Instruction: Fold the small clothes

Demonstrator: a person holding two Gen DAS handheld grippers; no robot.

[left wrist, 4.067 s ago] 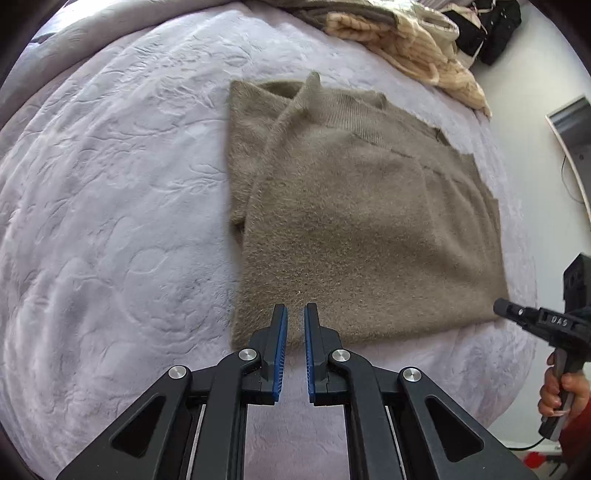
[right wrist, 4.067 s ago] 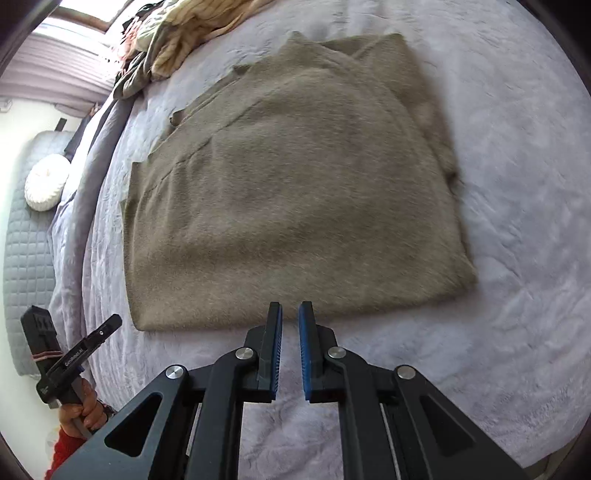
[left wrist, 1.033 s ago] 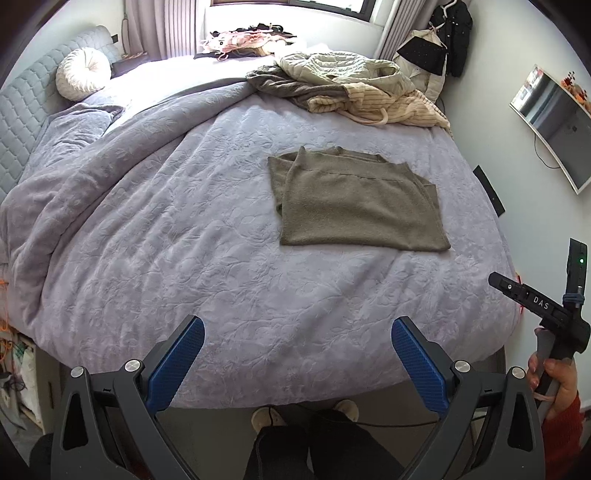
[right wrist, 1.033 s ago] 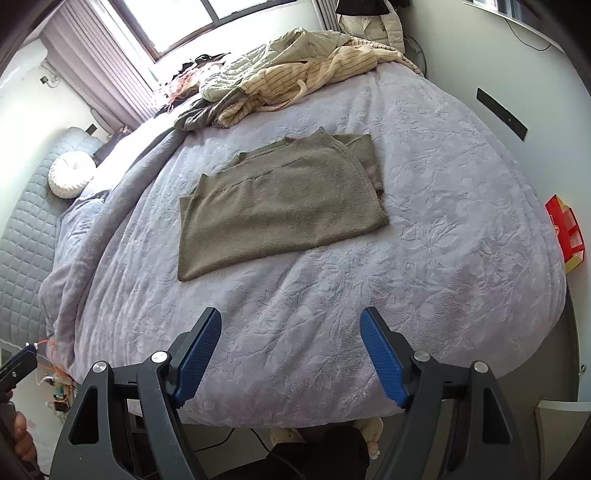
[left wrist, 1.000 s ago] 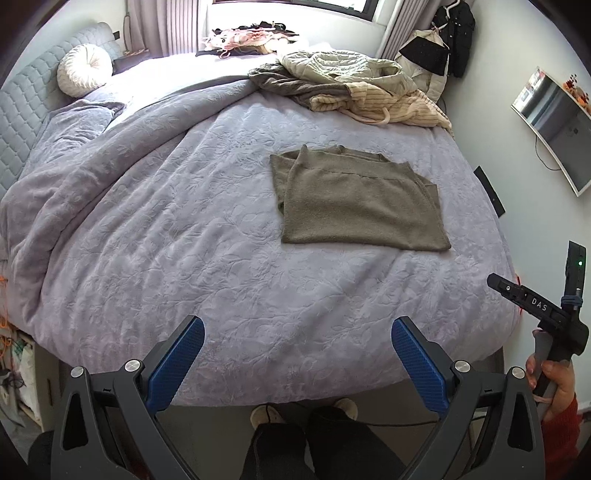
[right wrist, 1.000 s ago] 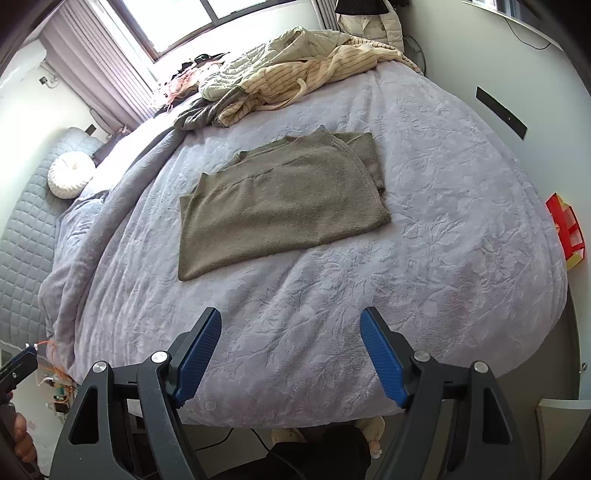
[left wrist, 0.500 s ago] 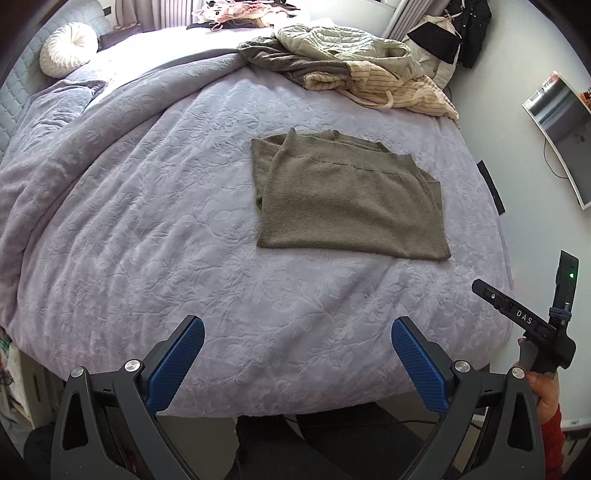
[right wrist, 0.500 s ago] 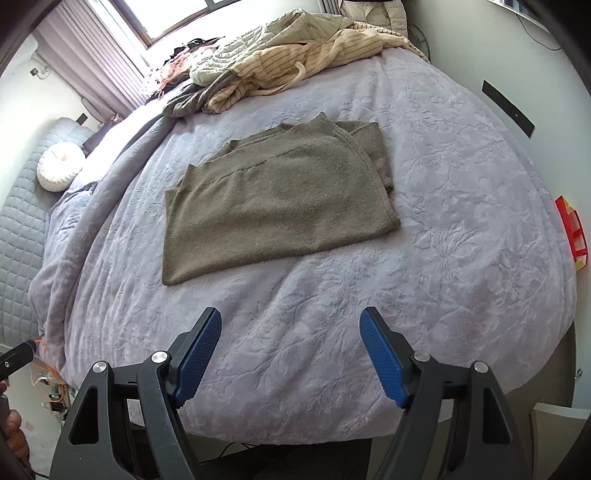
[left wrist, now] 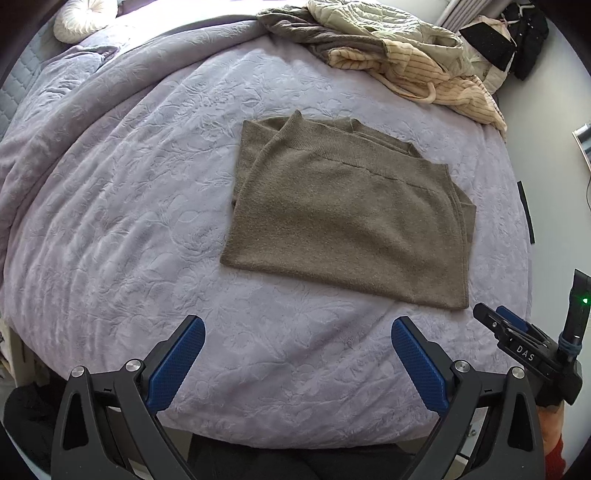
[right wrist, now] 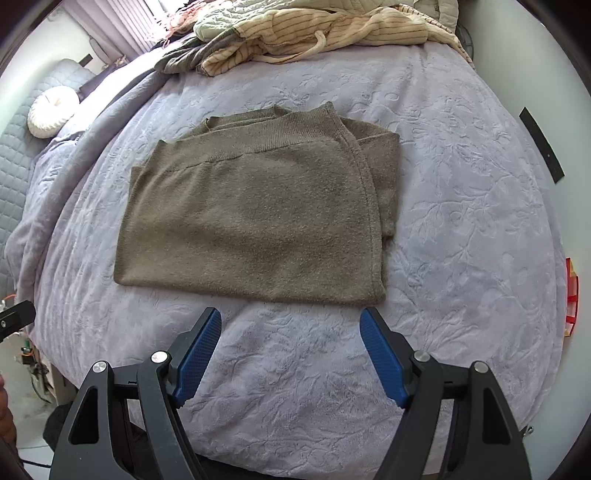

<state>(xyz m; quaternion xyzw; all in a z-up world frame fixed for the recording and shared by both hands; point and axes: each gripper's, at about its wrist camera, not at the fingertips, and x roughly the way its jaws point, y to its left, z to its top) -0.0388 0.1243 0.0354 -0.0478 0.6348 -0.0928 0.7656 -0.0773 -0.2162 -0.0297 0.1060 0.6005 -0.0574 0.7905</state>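
Note:
An olive-brown knit garment (left wrist: 347, 214) (right wrist: 251, 214) lies folded flat on the lilac bedspread (left wrist: 122, 206) (right wrist: 465, 206), its ribbed hem across the far side. My left gripper (left wrist: 297, 328) hovers open over the bed's near edge, short of the garment's near left corner, nothing between its blue pads. In the right wrist view my right gripper (right wrist: 291, 319) stands open just in front of the garment's near edge, empty. The right gripper also shows at the right edge of the left wrist view (left wrist: 517, 336), beside the garment's near right corner.
A heap of cream striped and grey clothes (left wrist: 399, 55) (right wrist: 295, 33) lies at the bed's far side. A round white cushion (right wrist: 51, 107) rests by the quilted headboard. The bed's edge drops off right below both grippers. A red object (right wrist: 570, 291) sits on the floor at the right.
Both grippers have moved forward and down toward the bed, so the garment looks larger and nearer. Both stay open. The person's legs and feet have dropped out of view.

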